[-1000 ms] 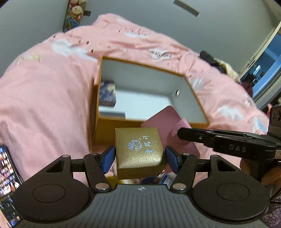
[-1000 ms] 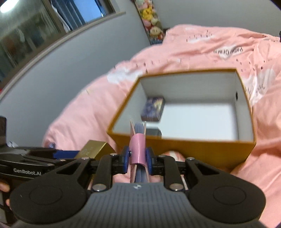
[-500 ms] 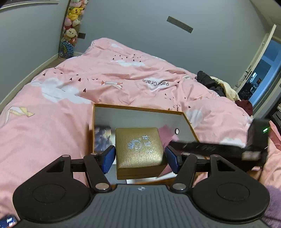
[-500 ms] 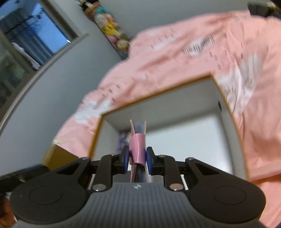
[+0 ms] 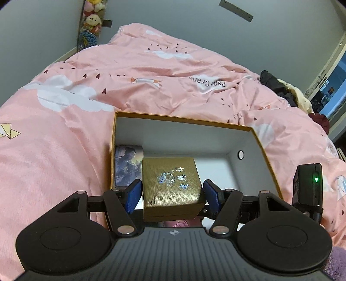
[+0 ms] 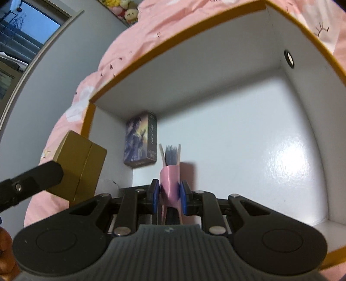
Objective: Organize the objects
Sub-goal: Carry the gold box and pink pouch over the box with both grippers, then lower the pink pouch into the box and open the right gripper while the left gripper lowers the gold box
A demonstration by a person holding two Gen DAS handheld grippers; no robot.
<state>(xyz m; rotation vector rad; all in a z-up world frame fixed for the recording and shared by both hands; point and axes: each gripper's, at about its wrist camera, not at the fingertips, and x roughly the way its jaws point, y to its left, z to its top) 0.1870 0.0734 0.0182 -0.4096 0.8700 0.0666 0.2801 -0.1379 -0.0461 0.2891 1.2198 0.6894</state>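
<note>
A small gold gift box [image 5: 170, 183] with silver lettering hangs over the near left part of a big open box, whose rim [image 5: 183, 121] is orange and whose inside is white. My left gripper [image 5: 172, 194] is shut on the gold box. In the right wrist view my right gripper [image 6: 169, 195] is shut on a thin pink case [image 6: 170, 181] with blue sheets sticking out, low inside the big box [image 6: 173, 43]. A picture-printed card box [image 6: 140, 142] stands in its far left corner. The gold box [image 6: 80, 168] shows at the left, just outside the wall.
The big box lies on a bed with a pink duvet [image 5: 64, 151]. Plush toys [image 5: 90, 19] stand against the wall at the bed's head. Dark clothes [image 5: 272, 82] lie at the far right. A person's fingers [image 6: 4, 248] show at the lower left.
My left gripper has carried the gold box forward over the big box's near edge. My right gripper has rolled and sunk into the big box with the pink case.
</note>
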